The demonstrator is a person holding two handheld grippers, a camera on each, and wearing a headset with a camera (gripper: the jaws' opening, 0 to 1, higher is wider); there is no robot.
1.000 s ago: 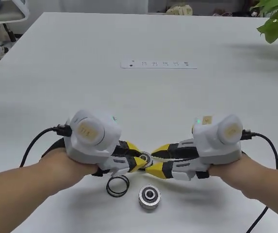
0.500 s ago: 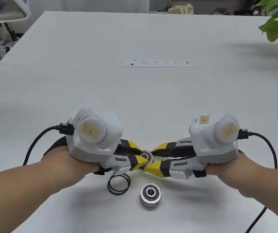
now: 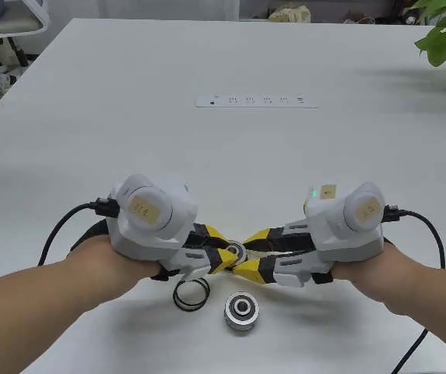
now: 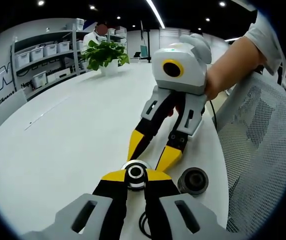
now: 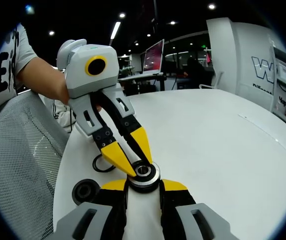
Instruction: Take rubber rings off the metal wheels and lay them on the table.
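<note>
Left gripper (image 3: pixel 221 259) and right gripper (image 3: pixel 247 263) both clamp one metal wheel (image 3: pixel 234 251)
By the near edge of the table (image 3: pixel 207 156) lie one loose wheel (image 3: pixel 241 311) and, just left of it, black rubber rings (image 3: pixel 191 294), seemingly two overlapped. Just beyond, both pairs of fingers meet tip to tip, closed on the metal wheel, held off the table; two wheels in all. Farther on, one white power strip (image 3: pixel 255 100) lies mid-table, and one plant (image 3: pixel 444 35) stands at the far right corner

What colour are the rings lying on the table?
Black. The rubber rings show best in the head view.
</note>
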